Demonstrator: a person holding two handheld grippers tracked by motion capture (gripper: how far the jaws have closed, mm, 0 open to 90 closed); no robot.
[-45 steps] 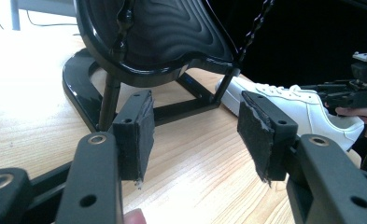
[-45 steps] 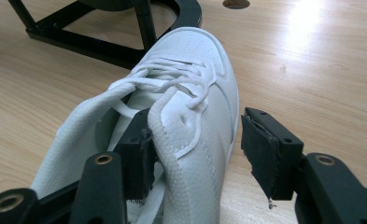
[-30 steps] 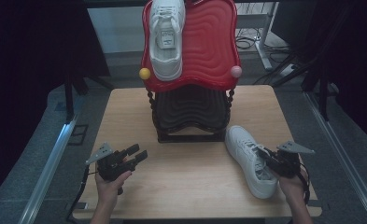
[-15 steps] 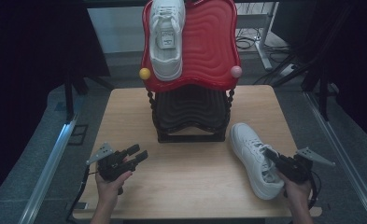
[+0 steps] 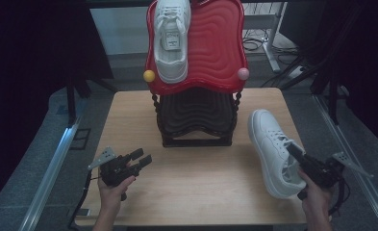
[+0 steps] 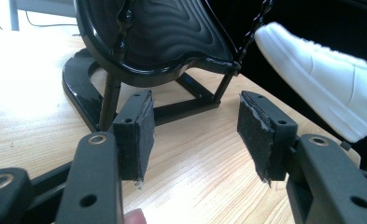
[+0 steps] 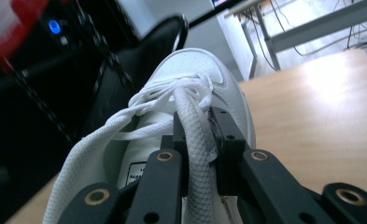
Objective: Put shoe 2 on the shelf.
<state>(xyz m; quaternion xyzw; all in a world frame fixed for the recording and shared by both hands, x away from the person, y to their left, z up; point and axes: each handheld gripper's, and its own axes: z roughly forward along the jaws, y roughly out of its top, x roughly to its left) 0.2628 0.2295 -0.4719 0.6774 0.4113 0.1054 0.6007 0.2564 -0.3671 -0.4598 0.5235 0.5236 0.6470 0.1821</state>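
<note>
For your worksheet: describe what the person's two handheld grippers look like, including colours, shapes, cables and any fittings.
Both the left gripper and right gripper are black, each with two flat jaws ending in dark pads with worn edges. Brass-coloured rivets sit in the jaw arms. A grey three-cornered plate tops each, and a black cable trails off.

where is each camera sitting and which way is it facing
High view: above the person's side, looking forward and down on the table; both hands, left claw and right claw show.
Left gripper view: rides the left claw, looking across the table at the black stand; open jaws show.
Right gripper view: rides the right claw, looking along the white shoe; jaws pinch its lace.
All three share that shoe.
</note>
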